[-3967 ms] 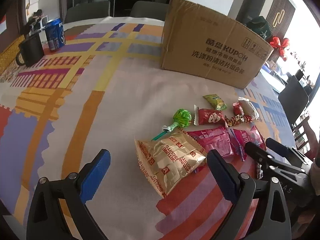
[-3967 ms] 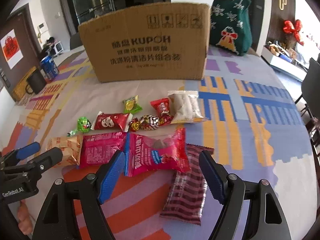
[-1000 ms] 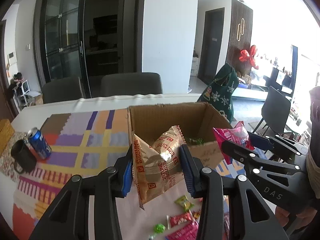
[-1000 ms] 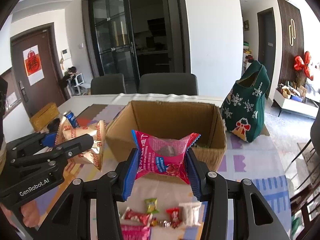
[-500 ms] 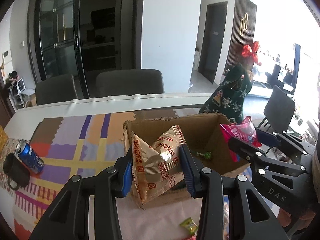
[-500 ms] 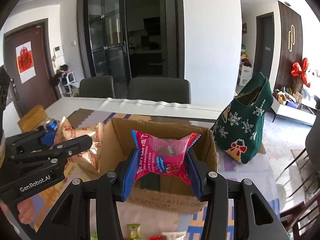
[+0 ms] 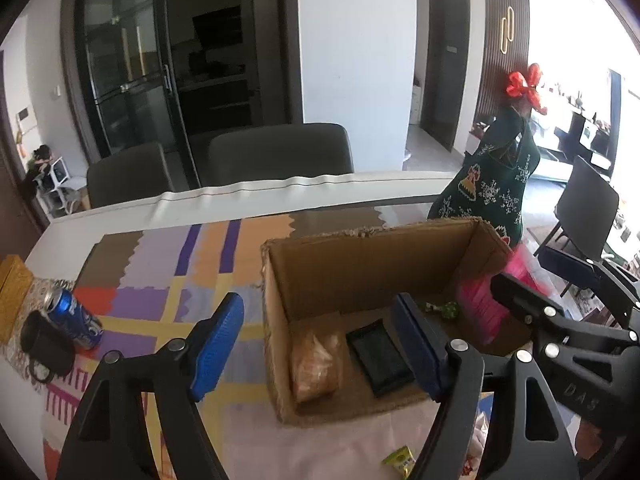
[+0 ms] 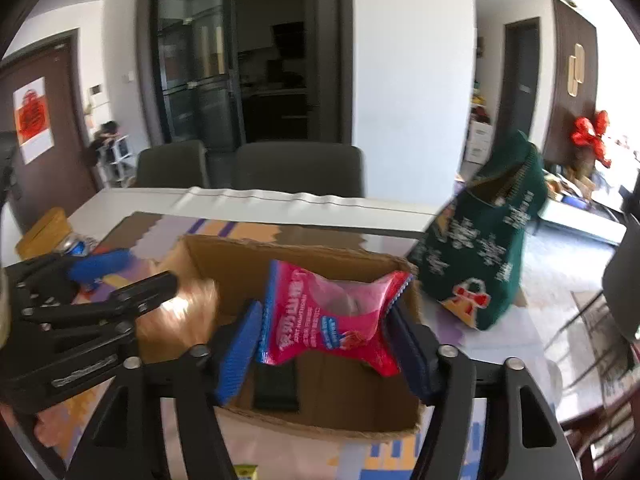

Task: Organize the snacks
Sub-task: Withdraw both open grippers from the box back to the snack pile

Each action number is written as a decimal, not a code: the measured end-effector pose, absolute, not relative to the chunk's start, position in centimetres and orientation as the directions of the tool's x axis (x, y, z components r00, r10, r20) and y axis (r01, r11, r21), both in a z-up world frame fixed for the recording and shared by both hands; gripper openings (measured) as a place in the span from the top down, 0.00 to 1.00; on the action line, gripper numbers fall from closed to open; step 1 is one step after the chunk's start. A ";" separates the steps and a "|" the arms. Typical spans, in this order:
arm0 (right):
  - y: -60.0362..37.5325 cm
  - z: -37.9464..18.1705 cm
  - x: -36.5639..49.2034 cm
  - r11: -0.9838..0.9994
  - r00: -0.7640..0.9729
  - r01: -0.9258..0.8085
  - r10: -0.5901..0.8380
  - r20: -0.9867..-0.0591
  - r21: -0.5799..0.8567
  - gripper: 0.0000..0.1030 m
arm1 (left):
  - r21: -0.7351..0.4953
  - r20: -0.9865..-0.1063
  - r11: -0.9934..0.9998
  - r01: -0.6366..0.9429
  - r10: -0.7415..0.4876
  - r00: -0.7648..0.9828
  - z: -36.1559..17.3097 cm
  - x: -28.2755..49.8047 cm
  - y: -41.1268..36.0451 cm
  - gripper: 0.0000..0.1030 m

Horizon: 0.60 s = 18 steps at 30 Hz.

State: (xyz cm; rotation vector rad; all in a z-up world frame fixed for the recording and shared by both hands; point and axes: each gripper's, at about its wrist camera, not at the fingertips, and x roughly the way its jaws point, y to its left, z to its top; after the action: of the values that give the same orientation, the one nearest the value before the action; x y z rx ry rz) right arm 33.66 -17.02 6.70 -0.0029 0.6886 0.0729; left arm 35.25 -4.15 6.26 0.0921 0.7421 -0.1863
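While both grippers hang over the open cardboard box on the patterned tablecloth, the left gripper has its blue pads spread and opening with nothing between them, and the gold snack bag lies on the box floor beside a dark flat packet. Jaws of the right gripper are opening too; the pink snack bag sits between the pads above the box interior, left pad apart from it, right pad at its edge, contact unclear through blur. A small green candy lies on the cloth in front of the box; blue can and black mug stand far left.
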 end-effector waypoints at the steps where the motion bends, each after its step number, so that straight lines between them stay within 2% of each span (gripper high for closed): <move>1: -17.2 6.7 33.4 0.998 0.769 -0.063 0.065 -0.636 0.027 0.36 | 0.017 -0.676 0.977 0.214 -0.146 0.722 6.3 34.5 -4.1 0.26; 7: -17.5 6.9 30.4 0.998 0.777 -0.062 0.058 -0.626 0.015 0.34 | 0.004 -0.658 0.971 0.240 -0.178 0.731 6.7 30.7 -3.8 0.22; 13: -17.3 7.4 26.0 0.996 0.786 -0.083 0.091 -0.612 0.041 0.32 | 0.010 -0.646 0.958 0.285 -0.211 0.733 7.2 26.6 -3.9 0.21; 18: -17.2 7.5 23.6 0.995 0.783 -0.092 0.102 -0.613 0.048 0.32 | 0.025 -0.638 0.951 0.309 -0.223 0.737 7.3 23.8 -3.8 0.15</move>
State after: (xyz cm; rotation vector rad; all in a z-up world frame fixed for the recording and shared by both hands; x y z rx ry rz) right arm 23.57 -17.16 7.54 0.0160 0.6628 0.1049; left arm 23.80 -3.85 7.26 0.1327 0.6828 -0.2932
